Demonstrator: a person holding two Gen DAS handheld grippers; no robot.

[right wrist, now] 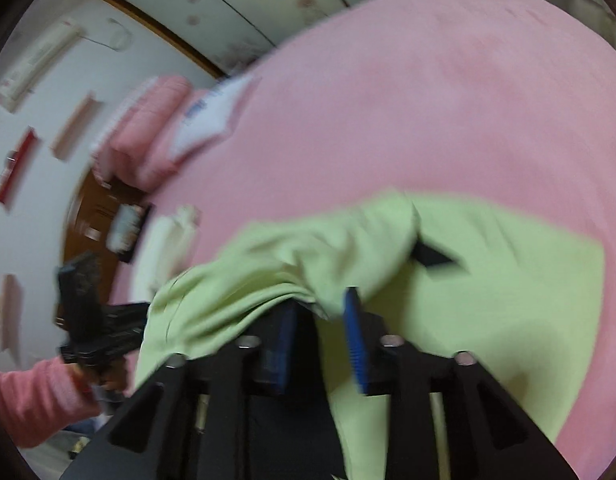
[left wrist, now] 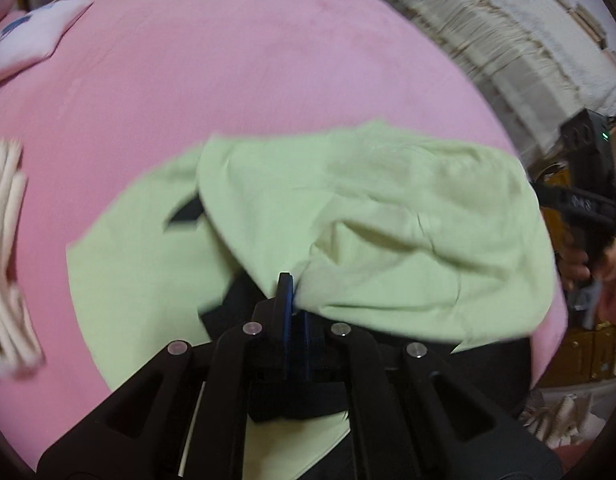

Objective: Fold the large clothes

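The green garment [left wrist: 348,216] lies on the pink bed [left wrist: 267,60], one part flat and a top layer lifted across it, likely so that half can be laid over the other for a fold. The left hand-held gripper [left wrist: 293,300] has its blue pads pressed together, pinching the garment's edge. The right hand-held gripper [right wrist: 322,320] stands partly spread over the garment's near edge; cloth drapes against its left finger, and the pads do not clamp it.

Pink bedsheet [left wrist: 235,80], folded white cloth [left wrist: 7,264]
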